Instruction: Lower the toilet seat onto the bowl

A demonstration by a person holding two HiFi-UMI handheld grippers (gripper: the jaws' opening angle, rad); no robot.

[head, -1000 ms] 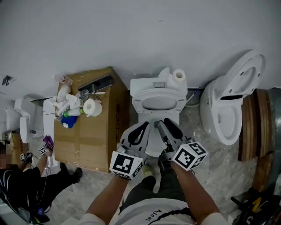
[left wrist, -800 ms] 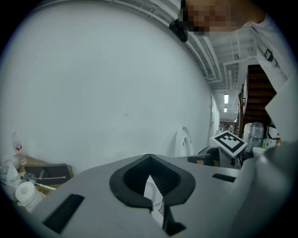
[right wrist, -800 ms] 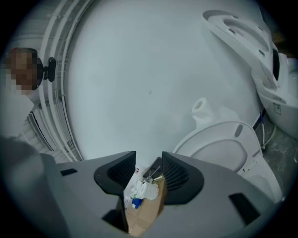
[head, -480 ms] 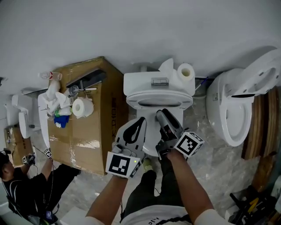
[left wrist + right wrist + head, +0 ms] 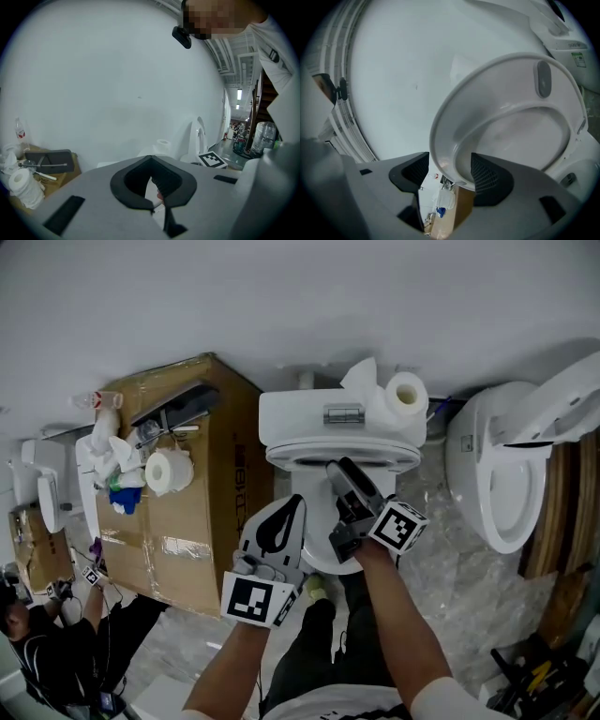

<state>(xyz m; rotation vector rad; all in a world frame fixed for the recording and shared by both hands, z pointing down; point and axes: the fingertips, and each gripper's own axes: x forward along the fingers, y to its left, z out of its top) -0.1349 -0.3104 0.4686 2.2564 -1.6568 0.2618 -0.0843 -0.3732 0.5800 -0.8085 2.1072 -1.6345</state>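
Note:
The white toilet (image 5: pixel 328 418) stands against the wall, its seat (image 5: pixel 375 457) raised off the bowl and tilted. My right gripper (image 5: pixel 339 472) reaches up to the seat's front edge. In the right gripper view the seat's rim (image 5: pixel 440 154) lies between the jaws of that gripper (image 5: pixel 450 171). The jaws are opening, and a gap shows between the left pad (image 5: pixel 415 171) and the rim. My left gripper (image 5: pixel 292 504) hangs lower, left of the bowl, with its tips (image 5: pixel 157 206) together and nothing held.
A cardboard box (image 5: pixel 202 493) left of the toilet carries a paper roll (image 5: pixel 169 470), bottles and a dark tray. Another roll (image 5: pixel 406 395) sits on the tank. A second toilet (image 5: pixel 497 474) stands at the right. A person (image 5: pixel 37 652) crouches at lower left.
My right gripper has moved forward and up to the seat's front rim. The left gripper has stayed back near the bowl's front. The seat now shows more edge-on.

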